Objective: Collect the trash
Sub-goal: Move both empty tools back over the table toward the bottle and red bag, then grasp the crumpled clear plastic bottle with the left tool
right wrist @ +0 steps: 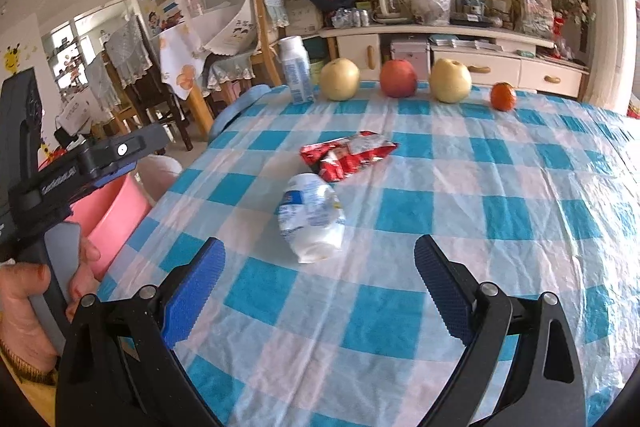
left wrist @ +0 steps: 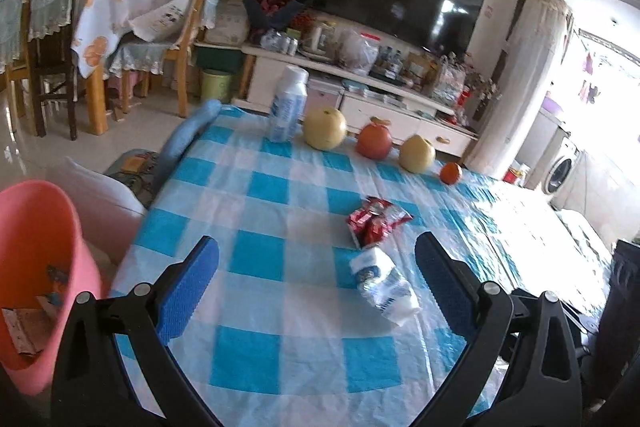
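A crushed white bottle with a blue label (left wrist: 385,287) (right wrist: 312,217) lies on the blue-and-white checked tablecloth (left wrist: 280,307) (right wrist: 480,187). Just beyond it is a crumpled red snack wrapper (left wrist: 376,221) (right wrist: 347,154). A pink bin (left wrist: 36,267) (right wrist: 114,215) stands at the table's left edge with scraps inside. My left gripper (left wrist: 316,271) is open over the cloth, the bottle lying between its fingers and close to the right one. My right gripper (right wrist: 320,277) is open just short of the bottle. A hand (right wrist: 28,303) holds the left tool at the left.
An upright white bottle (left wrist: 289,105) (right wrist: 296,69), two yellow pears (left wrist: 325,129) (right wrist: 340,79), a red apple (left wrist: 374,141) (right wrist: 399,78) and a small orange (left wrist: 451,173) (right wrist: 503,96) line the table's far edge. A white bin (left wrist: 100,195) stands beside the pink one. Chairs and a TV cabinet lie beyond.
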Motion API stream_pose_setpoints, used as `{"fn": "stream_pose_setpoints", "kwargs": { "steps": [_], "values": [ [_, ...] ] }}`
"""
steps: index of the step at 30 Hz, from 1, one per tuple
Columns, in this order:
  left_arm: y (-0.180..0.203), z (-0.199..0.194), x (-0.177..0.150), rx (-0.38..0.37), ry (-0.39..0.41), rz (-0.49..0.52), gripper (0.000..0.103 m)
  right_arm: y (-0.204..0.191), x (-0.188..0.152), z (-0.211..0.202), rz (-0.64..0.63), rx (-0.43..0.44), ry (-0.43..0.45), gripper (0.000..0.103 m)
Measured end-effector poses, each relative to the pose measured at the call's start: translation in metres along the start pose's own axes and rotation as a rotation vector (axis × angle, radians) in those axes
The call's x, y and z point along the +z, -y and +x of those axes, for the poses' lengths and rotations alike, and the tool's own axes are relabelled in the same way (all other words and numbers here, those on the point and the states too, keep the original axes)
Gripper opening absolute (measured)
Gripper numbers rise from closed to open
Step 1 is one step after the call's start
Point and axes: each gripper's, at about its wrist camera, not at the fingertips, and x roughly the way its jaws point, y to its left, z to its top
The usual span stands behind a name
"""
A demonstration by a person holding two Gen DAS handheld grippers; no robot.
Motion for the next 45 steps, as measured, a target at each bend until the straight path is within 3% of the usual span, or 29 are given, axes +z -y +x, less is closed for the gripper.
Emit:
{"fn": "stream_pose_setpoints", "kwargs": {
  "steps": [8,11,23,27,32,36,41,45],
  "values": [
    [0.037,0.035,-0.016,-0.048,-0.114,0.069,0.099,0.046,0.005,0.007,0.081,-0.022,-0.02,0.095],
    [0.048,0.058,-0.025,-0.037,-0.19,0.075,0.099,0.066,0.008,0.011,0.122,-0.022,-0.026,0.095],
    [0.074,0.116,-0.039,0.041,-0.296,0.095,0.097,0.118,0.024,0.031,0.253,0.01,-0.059,0.095],
    [0.075,0.128,-0.041,0.085,-0.315,0.082,0.08,0.116,0.03,0.044,0.233,0.033,-0.076,0.095],
    [0.078,0.137,-0.041,0.119,-0.327,0.092,0.078,0.113,0.036,0.061,0.208,0.064,-0.102,0.094],
    [0.078,0.14,-0.04,0.132,-0.332,0.095,0.067,0.106,0.045,0.075,0.158,0.087,-0.121,0.094],
    [0.076,0.141,-0.038,0.135,-0.341,0.097,0.064,0.099,0.052,0.095,0.107,0.102,-0.144,0.094],
    [0.071,0.14,-0.036,0.137,-0.339,0.092,0.048,0.096,0.056,0.116,0.086,0.127,-0.18,0.094]
  ]
}}
